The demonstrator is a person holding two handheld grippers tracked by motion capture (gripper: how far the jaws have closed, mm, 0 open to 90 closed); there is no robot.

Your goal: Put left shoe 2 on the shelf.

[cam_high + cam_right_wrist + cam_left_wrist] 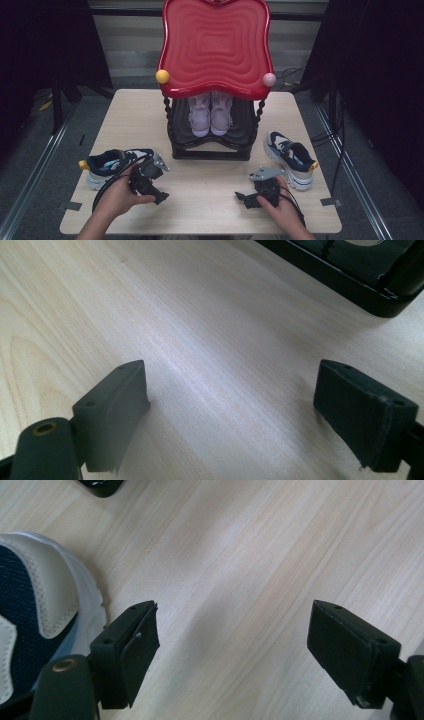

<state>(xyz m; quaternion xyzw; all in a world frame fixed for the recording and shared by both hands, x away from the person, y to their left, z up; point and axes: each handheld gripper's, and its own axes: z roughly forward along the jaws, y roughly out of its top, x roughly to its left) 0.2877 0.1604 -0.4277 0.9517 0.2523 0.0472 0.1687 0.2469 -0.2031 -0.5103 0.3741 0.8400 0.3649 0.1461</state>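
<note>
A navy and white sneaker (pixel 112 164) lies on the table's left side, its toe (pixel 30 610) beside my left jaw. My left gripper (pixel 159 196) is open just right of that shoe, above bare wood (pixel 232 650), nothing between its jaws. A matching sneaker (pixel 291 157) sits at the right. My right gripper (pixel 241 196) stands open near the front edge, left of that shoe, over bare wood (pixel 230 415). A pair of lilac sneakers (pixel 211 113) rests on the lower shelf of a black rack (pixel 210 150) under its red top (pixel 216 45).
The rack stands mid-table at the back; its black base (pixel 360 270) shows in the right gripper view. Yellow (pixel 162 76) and pink (pixel 269 79) knobs stick out at the red top's corners. Bare wooden table (pixel 205 180) lies between both hands. Dark curtains flank the table.
</note>
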